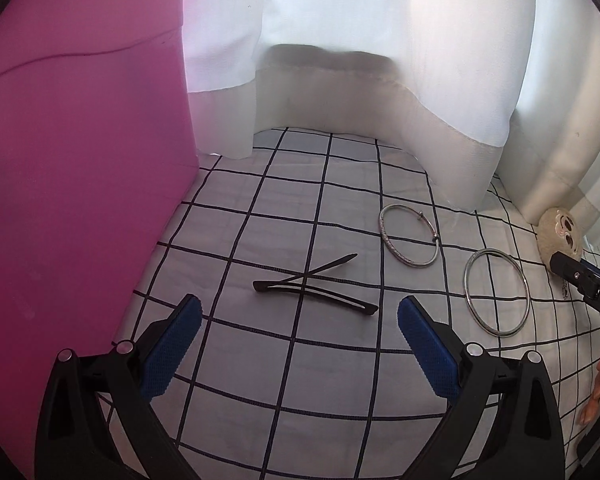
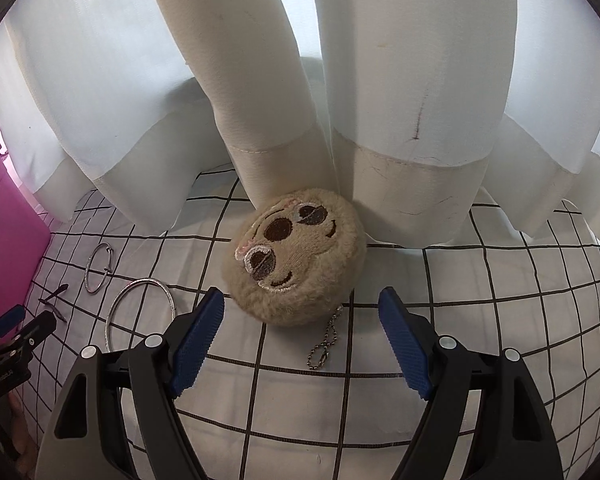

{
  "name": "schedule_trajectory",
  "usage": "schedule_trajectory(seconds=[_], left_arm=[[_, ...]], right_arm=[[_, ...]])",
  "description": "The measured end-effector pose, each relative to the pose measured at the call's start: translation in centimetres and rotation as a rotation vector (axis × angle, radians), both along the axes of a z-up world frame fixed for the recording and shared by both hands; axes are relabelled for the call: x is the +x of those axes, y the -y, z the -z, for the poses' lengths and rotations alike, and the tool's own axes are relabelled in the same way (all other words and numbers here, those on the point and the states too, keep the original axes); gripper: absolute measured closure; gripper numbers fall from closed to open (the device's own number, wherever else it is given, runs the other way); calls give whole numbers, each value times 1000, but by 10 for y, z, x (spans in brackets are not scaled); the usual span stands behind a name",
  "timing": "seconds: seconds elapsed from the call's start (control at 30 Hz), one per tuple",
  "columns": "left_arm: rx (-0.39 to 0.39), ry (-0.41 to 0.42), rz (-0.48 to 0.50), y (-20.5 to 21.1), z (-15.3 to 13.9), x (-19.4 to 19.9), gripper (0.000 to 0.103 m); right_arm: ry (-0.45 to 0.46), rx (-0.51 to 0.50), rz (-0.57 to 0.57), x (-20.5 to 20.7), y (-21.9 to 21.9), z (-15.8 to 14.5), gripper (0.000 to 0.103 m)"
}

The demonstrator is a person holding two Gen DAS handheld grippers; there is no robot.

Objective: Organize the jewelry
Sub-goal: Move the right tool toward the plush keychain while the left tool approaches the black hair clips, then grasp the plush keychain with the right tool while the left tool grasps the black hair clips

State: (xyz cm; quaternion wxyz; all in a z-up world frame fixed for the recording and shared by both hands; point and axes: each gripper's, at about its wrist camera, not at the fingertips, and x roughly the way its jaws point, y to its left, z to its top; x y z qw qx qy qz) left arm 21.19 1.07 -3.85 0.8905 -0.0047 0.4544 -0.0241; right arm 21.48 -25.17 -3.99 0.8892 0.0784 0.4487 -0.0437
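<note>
While both tools sit low over the grid-patterned cloth (image 1: 324,364), neither grips anything.

Left tool (image 1: 299,318): released, blue pads (image 1: 172,350) spread wide, nothing between them. Just ahead of the tips, centred in the gap: two black hair clips (image 1: 314,284), crossed, one lying over the other, flat on the cloth. Ahead and to the right of the tool: a silver bangle (image 1: 409,240) with a patterned band and small clasp beads, flat on the cloth. Right of that and nearer: a plain silver ring bangle (image 1: 496,292), flat. The two bangles lie near each other, not touching. To the tool's left: a pink bin (image 1: 80,180), its wall standing on the cloth.

Right tool (image 2: 301,306): released, pads wide apart, empty. Dead ahead, just past the tips: a round beige plush charm (image 2: 296,258) with an embroidered face, lying on the cloth against the hem of the white curtain (image 2: 400,80). Its ball chain (image 2: 324,344) trails back toward the tool and ends in a clasp between the two pads; not touching either pad. Left pad tip is close to the plush; contact unclear.

In the right wrist view both bangles and the clips lie to the left of the right tool, with the left tool at the far left edge. Curtain hangs across the far side in both views.
</note>
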Motion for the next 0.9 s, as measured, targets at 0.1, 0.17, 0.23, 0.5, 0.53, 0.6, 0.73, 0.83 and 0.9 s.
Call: schedule_trajectory(seconds=[0.1, 0.17, 0.23, 0.5, 0.53, 0.6, 0.73, 0.83, 0.9], left_arm=[[-9, -32, -10, -1, 8, 10, 6], [-15, -43, -23, -3, 12, 16, 6], [-5, -39, -34, -4, 13, 18, 6], [27, -15, -49, -3, 17, 24, 5], [28, -13, -51, -4, 17, 24, 5], [30, -11, -54, -4, 16, 24, 5], [32, -8, -55, -2, 18, 31, 5], [30, -10, -57, -2, 19, 32, 5], [33, -11, -57, -1, 20, 36, 5]], right_arm=[[-5, 4, 4, 3, 3, 0, 27], [-12, 7, 7, 5, 5, 0, 27], [-21, 12, 11, 10, 3, 1, 27], [-40, -8, 24, 33, -4, 7, 27], [-42, -21, 26, 36, -5, 7, 27], [-52, -57, 30, 43, -8, 8, 27], [-54, -121, 35, 56, -14, 11, 23], [-46, -120, 42, 64, -13, 12, 20], [-39, -120, 42, 67, -14, 12, 20]])
